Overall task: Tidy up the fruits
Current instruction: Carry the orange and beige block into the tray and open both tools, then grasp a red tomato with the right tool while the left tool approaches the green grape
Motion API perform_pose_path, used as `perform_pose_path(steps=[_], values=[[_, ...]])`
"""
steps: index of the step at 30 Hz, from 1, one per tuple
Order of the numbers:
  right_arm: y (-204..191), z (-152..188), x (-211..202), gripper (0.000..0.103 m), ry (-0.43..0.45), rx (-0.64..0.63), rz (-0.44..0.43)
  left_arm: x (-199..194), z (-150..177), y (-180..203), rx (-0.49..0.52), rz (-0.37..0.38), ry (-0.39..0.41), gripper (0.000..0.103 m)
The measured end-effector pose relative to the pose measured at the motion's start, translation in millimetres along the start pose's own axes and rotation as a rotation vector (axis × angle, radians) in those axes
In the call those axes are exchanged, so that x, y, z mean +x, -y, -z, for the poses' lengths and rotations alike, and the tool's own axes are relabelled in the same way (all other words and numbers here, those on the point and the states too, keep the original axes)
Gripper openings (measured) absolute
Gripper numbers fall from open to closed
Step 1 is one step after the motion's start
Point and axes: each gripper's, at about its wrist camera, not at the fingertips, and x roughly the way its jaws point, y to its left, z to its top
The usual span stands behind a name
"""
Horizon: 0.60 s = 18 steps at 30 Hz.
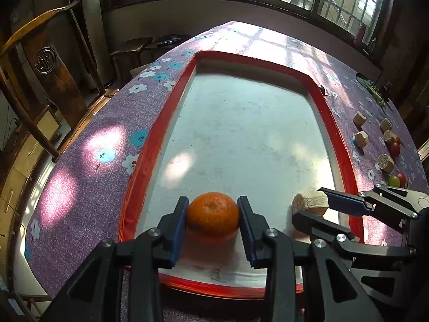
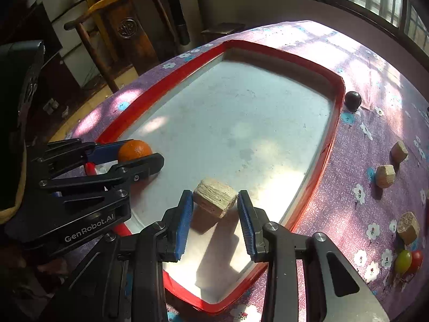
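A red-rimmed white tray (image 1: 325,112) lies on the purple flowered table. My left gripper (image 1: 213,214) is shut on an orange (image 1: 213,213) that rests on the tray floor near the front edge; it also shows in the right wrist view (image 2: 134,149). My right gripper (image 2: 215,204) stands around a tan block (image 2: 215,196) on the tray floor. The block touches the left pad; a small gap shows at the right pad. In the left wrist view the block (image 1: 309,202) sits between the right gripper's fingers.
Several tan blocks (image 2: 384,175) lie on the cloth right of the tray. A green fruit (image 2: 403,261) and a red fruit (image 2: 416,260) lie together near them. A dark round fruit (image 2: 352,101) sits by the tray's far right corner. A wooden chair (image 1: 48,61) stands left.
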Motion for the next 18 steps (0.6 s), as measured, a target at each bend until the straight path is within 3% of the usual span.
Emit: perform_pose_path(steps=[5, 14, 18], values=[[1, 1, -2, 0.035, 0.004, 0.004, 0.002, 0, 1, -1, -0.012, -0.009, -0.011, 0.042], [2, 11, -25, 0.037, 0.041, 0.021, -0.005, -14, 7, -2, -0.058, -0.039, 0.001, 0.059], [6, 21, -44, 0.038, 0.066, 0.038, -0.017, -25, 9, 7, -0.05, -0.035, 0.018, 0.059]])
